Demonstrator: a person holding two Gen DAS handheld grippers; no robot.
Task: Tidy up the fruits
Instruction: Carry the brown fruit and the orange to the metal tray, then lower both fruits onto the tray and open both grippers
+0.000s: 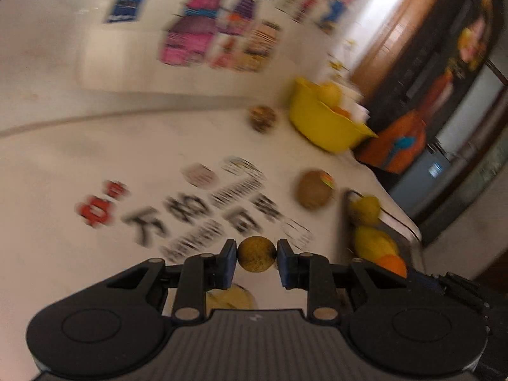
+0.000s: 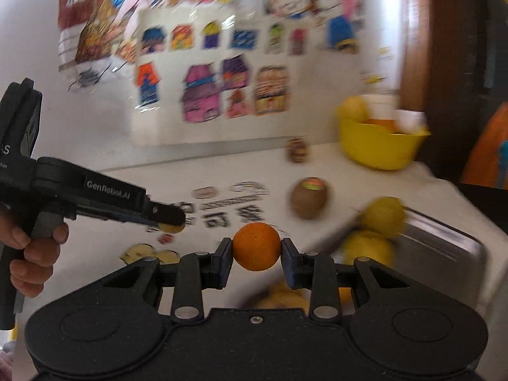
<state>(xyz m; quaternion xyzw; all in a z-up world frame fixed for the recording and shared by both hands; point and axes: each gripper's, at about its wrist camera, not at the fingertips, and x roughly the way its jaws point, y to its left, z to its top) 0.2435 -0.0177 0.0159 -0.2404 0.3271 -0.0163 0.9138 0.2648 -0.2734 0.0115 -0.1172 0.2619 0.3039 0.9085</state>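
My left gripper [image 1: 256, 254] is shut on a small speckled yellow-brown fruit [image 1: 256, 254], held above the white table. My right gripper [image 2: 256, 250] is shut on a small orange fruit [image 2: 256, 250]. In the right wrist view the left gripper [image 2: 171, 222] shows at the left in a person's hand [image 2: 35, 254], with its yellow fruit [image 2: 173, 228] at the tip. A brown kiwi [image 1: 313, 190] [image 2: 309, 197] with a sticker lies on the table. A yellow bowl [image 1: 327, 120] [image 2: 377, 146] with fruit stands at the back right. Yellow fruits [image 2: 384, 217] and an orange [image 1: 392, 263] lie in a metal tray [image 2: 444, 247].
A small brown patterned fruit [image 1: 262, 118] [image 2: 297, 150] sits near the bowl by the wall. The table [image 1: 79, 165] carries printed lettering [image 1: 190, 212]. Coloured drawings [image 2: 203, 95] hang on the wall. A yellow slice-like thing [image 1: 228, 297] lies under the left gripper. Both views are blurred.
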